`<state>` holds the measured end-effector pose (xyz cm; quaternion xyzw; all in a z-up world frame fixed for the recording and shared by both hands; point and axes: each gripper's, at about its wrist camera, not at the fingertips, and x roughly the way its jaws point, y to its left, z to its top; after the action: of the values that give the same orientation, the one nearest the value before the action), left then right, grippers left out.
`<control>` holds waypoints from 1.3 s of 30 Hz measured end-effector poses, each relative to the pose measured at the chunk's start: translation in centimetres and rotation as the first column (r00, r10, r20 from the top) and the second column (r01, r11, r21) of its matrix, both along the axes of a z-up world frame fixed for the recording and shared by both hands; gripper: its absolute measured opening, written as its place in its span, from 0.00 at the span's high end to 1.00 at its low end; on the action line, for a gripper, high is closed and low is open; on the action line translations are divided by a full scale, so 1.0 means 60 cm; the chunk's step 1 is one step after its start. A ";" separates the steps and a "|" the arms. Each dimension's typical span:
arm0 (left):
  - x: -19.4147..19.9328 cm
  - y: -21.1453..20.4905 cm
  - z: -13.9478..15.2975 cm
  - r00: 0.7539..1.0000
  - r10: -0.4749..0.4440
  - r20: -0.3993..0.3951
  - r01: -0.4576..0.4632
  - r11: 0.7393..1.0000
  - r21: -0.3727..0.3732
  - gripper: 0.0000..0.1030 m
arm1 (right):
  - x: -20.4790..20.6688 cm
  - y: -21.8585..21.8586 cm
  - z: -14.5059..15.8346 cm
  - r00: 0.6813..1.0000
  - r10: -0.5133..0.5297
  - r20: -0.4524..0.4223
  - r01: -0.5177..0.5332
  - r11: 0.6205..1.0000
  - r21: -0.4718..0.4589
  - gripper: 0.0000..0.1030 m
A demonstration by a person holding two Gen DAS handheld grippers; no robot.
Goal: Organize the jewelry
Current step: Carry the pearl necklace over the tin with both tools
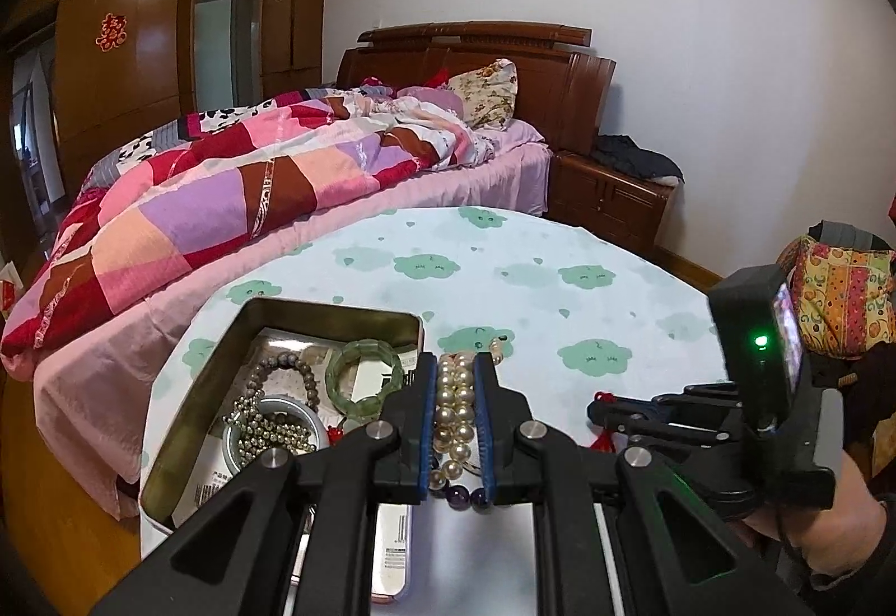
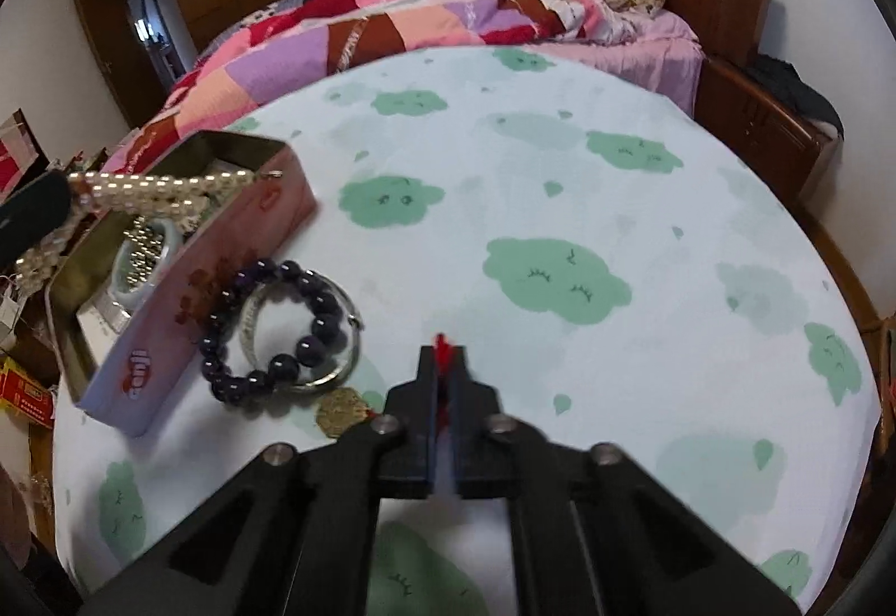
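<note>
A: So, what does the left gripper [image 1: 455, 375] have?

B: It is pinching a pearl necklace [image 1: 452, 411]. The white beads sit tight between its two blue pads. Some pearls hang over the edge of the tin box [image 1: 196, 395].

A: What is in the box?

B: A green bracelet [image 1: 365, 376], a brown bead bracelet [image 1: 285, 368], a silver bead chain [image 1: 269, 428] and a pale ring-shaped bangle [image 1: 305, 417]. The box sits on the round table [image 2: 560, 168] with the green cloud cloth.

A: And the right gripper [image 2: 442, 364]?

B: Its fingers are squeezed together on a red cord [image 2: 441, 348]. A bit of red pokes out at the tips.

A: Is anything still on the table?

B: Yes. A dark purple bead bracelet [image 2: 269, 330] lies just beside the box, over a silver bangle [image 2: 330, 336]. A small gold charm [image 2: 341, 411] lies near them, close to the right gripper.
</note>
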<state>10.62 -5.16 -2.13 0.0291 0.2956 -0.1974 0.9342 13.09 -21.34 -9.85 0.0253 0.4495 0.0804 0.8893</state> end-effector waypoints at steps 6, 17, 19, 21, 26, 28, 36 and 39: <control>-0.009 0.016 0.021 1.000 0.002 0.028 -0.002 1.000 0.006 0.88 | -0.027 0.010 0.072 0.995 0.041 0.094 -0.041 0.999 0.000 0.96; -0.003 0.103 0.085 0.991 0.093 0.098 -0.096 0.995 0.020 0.88 | -0.028 0.072 0.198 0.959 0.145 0.245 -0.150 0.989 0.003 0.96; 0.002 0.120 0.088 0.989 0.116 0.097 -0.119 0.993 0.020 0.88 | -0.026 0.087 0.208 0.952 0.166 0.256 -0.175 0.985 0.011 0.96; 0.005 0.133 0.086 0.986 0.135 0.094 -0.138 0.990 0.023 0.88 | -0.023 0.106 0.213 0.946 0.189 0.265 -0.200 0.980 0.014 0.96; 0.014 0.156 0.067 0.984 0.166 0.068 -0.168 0.985 0.027 0.88 | -0.016 0.151 0.212 0.932 0.242 0.270 -0.254 0.967 0.011 0.96; 0.016 0.160 0.058 0.984 0.171 0.058 -0.173 0.984 0.030 0.88 | -0.015 0.162 0.209 0.929 0.258 0.267 -0.270 0.963 0.010 0.96; 0.022 0.169 0.016 0.982 0.188 0.014 -0.188 0.981 0.044 0.88 | -0.016 0.208 0.178 0.919 0.315 0.237 -0.326 0.945 0.010 0.96; 0.027 0.173 0.001 0.981 0.195 -0.005 -0.195 0.980 0.050 0.88 | -0.016 0.218 0.168 0.918 0.325 0.227 -0.337 0.941 0.014 0.96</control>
<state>12.22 5.22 -2.07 0.0219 0.3062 -0.0977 0.9467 12.16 -8.23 0.22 -0.0366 0.3434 0.2439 0.9062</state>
